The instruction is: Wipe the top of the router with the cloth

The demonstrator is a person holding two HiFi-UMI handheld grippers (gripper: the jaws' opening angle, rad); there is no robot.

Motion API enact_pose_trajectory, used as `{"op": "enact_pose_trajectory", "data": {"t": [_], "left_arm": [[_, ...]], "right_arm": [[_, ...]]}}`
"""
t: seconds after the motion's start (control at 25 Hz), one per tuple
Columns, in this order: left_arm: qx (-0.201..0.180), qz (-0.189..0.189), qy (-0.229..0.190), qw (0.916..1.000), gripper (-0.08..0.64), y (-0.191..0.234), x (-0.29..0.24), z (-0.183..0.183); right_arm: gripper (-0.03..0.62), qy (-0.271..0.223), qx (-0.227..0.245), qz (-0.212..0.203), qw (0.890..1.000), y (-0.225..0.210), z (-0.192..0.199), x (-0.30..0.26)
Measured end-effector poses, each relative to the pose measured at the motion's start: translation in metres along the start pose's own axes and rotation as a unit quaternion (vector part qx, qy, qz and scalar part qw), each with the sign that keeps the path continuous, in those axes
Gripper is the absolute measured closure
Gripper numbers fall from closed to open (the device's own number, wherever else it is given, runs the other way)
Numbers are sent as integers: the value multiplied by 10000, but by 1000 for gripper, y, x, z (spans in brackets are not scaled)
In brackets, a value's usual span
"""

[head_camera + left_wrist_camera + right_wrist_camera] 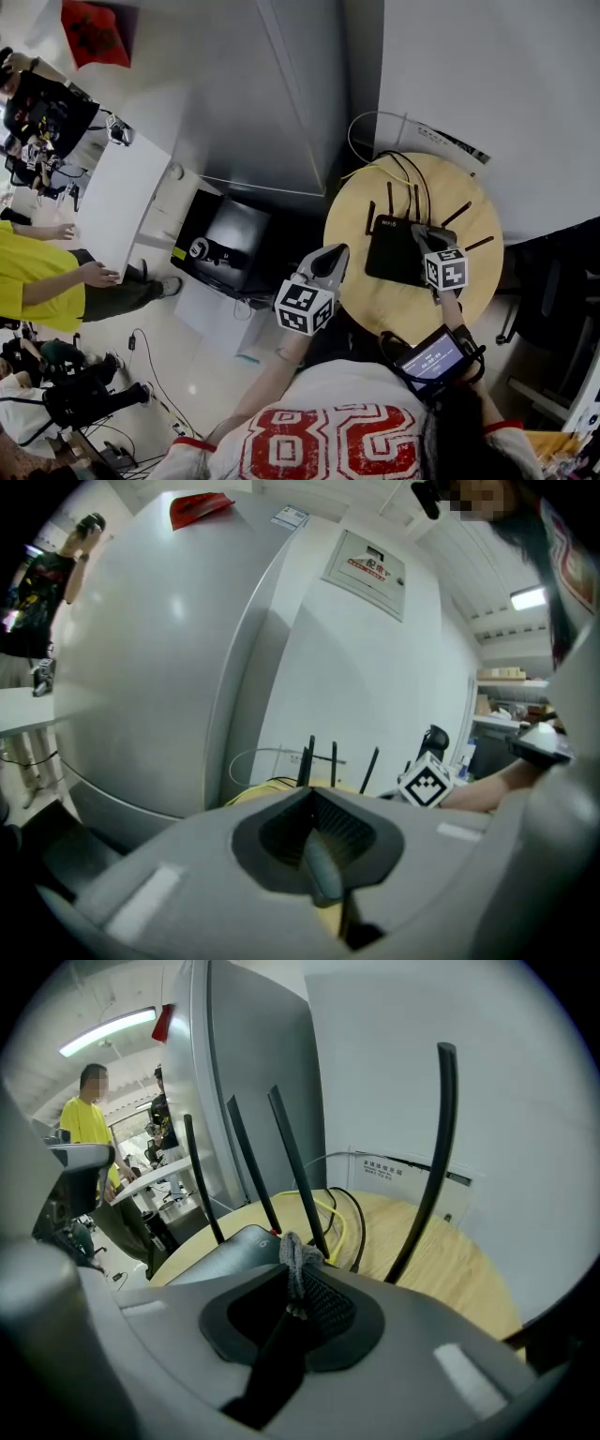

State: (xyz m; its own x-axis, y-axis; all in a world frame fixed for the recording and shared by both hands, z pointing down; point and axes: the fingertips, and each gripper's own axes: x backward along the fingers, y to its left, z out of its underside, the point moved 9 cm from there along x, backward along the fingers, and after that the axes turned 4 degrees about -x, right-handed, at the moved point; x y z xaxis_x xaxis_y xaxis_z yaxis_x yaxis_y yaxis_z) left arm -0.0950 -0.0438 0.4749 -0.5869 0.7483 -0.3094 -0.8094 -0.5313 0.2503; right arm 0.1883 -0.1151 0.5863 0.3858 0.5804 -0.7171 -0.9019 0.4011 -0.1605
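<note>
The black router (392, 249) lies on a round wooden table (469, 281), its antennas (433, 1157) standing up at the far side. My right gripper (421, 236) hangs just over the router's top (220, 1252) and is shut on a small grey cloth (294, 1256), which sticks up between the jaws. My left gripper (335, 253) is held off the table's left edge, away from the router, with its jaws shut and nothing in them (319, 860). From there the antennas (311, 758) and the right gripper's marker cube (427, 782) show ahead.
Yellow and black cables (339, 1215) run from the router's back across the table. A grey cabinet (272, 84) and white wall stand behind. A black case (230, 246) sits on the floor at left, beside a white table (117, 202) with people around it.
</note>
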Motion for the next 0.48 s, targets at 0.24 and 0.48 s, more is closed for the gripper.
{"op": "enact_pose_trajectory", "data": {"t": [0.24, 0.48], "left_arm": [[-17, 233, 20, 9997, 557, -7, -11, 1], [-107, 658, 98, 9977, 557, -24, -26, 0]], "right_arm": [[548, -85, -240, -134, 9996, 20, 28, 20], [548, -178, -619, -235, 9976, 48, 62, 45]]}}
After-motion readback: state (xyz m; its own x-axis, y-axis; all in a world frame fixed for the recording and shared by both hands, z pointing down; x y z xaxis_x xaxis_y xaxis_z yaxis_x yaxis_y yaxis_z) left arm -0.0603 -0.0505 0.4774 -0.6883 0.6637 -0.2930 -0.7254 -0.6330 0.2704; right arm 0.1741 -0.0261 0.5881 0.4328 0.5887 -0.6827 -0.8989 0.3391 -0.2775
